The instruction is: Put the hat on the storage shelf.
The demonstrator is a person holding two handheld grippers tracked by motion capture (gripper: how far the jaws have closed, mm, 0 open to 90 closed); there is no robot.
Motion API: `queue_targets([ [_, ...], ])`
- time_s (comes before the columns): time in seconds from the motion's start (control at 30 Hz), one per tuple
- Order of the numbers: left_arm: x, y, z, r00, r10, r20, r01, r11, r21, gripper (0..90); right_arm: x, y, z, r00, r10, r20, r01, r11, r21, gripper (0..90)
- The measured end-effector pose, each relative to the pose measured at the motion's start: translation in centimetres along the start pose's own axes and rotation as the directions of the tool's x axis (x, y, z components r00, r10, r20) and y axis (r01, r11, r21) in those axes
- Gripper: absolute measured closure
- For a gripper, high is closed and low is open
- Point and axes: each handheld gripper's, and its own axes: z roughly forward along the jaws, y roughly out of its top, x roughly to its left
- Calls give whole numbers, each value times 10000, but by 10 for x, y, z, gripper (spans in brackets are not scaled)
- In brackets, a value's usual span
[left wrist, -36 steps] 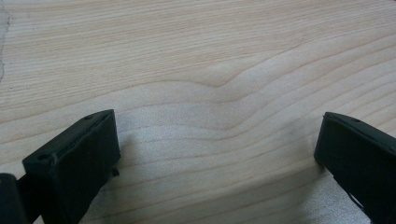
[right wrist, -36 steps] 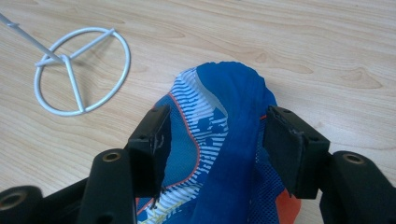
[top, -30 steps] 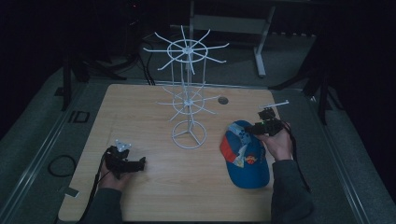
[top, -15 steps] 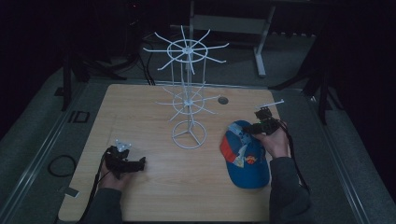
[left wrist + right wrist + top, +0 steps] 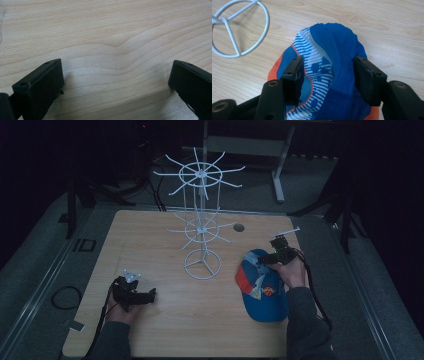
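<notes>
Right tongs [image 5: 328, 75] spread, straddling blue cap [image 5: 332, 62] crown (near white rack [image 5: 201, 220]); left tongs [image 5: 116, 82] spread over bare bench [image 5: 105, 30].

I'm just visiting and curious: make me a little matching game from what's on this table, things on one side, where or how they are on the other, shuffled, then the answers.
Things:
1. cap
2. wire rack
3. left gripper
4. right gripper

States:
A. white, standing upright mid-table
B. jaws open over bare wood
C. blue and orange, lying on the table
D. jaws open on either side of a fold of cloth

Pairs: 1-C, 2-A, 3-B, 4-D
</notes>
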Motion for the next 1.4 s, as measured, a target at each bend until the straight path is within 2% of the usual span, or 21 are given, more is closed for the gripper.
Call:
queue_targets([
  [0.4,0,0,0,10000,5,-1,-5,10000,6,1,-1,-1,9,9998,-141,-172,149,9987,493,466],
  [0.53,0,0,0,10000,3,1,-3,10000,1,1,-1,-1,12,9996,-108,-278,127,9975,689,525],
  [0.93,0,0,0,10000,-1,2,1,10000,-1,1,-2,-1,19,9993,-103,-347,146,9917,1277,603],
  [1.13,0,0,0,10000,3,0,-3,10000,5,1,-4,-2,24,9996,-123,-257,161,9881,1530,702],
  [1.3,0,0,0,10000,4,0,-4,10000,5,1,-2,-4,25,9991,-344,-247,378,9873,1546,872],
  [1.4,0,0,0,10000,6,0,-6,10000,5,1,0,-4,23,9986,-462,-259,495,9882,1447,878],
])
